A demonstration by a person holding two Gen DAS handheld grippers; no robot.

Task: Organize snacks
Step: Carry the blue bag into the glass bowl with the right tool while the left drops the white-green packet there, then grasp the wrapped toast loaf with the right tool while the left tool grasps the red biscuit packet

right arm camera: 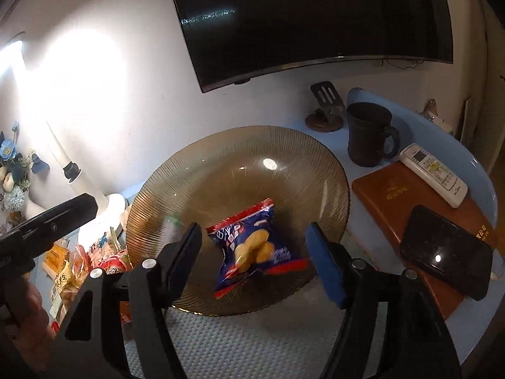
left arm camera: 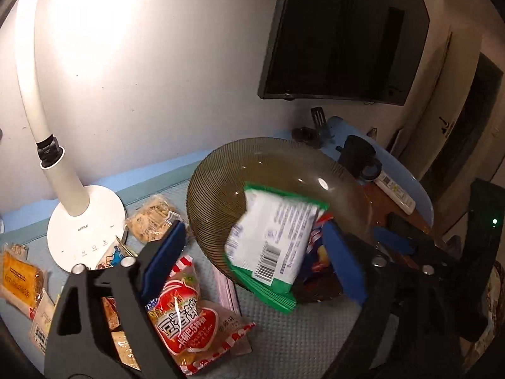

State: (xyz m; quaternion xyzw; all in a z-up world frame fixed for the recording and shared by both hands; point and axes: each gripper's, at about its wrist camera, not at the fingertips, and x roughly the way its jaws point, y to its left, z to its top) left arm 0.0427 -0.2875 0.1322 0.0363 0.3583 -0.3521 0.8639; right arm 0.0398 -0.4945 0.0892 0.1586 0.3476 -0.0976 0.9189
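In the left wrist view, the left tongs (left arm camera: 252, 249) stand wide open at the bottom of the frame, with nothing between the blue pads. A white and green snack packet (left arm camera: 271, 246) sits in the middle of the frame at the near edge of the brown glass plate (left arm camera: 221, 183). It looks blurry, and it is hard to tell if it is resting or in the air. A red snack bag (left arm camera: 186, 312) lies on the counter (left arm camera: 300, 331) at the lower middle, just under the left pad. More snack packets (left arm camera: 151, 218) lie at the left, near the round foot of the white lamp (left arm camera: 85, 224).

In the right wrist view, the right tongs (right arm camera: 255, 252) are open too and hold nothing. A blue and red snack bag (right arm camera: 255, 246) lies on the plate (right arm camera: 240, 164) in the middle of the frame, between the two pads but not touched by them. At the right of the frame sit a dark mug (right arm camera: 369, 135), a white remote (right arm camera: 432, 173), a brown book (right arm camera: 410, 214) and a black phone (right arm camera: 445, 249). The remote and the phone rest on the book. A dark screen (right arm camera: 315, 15) hangs on the wall at the top.
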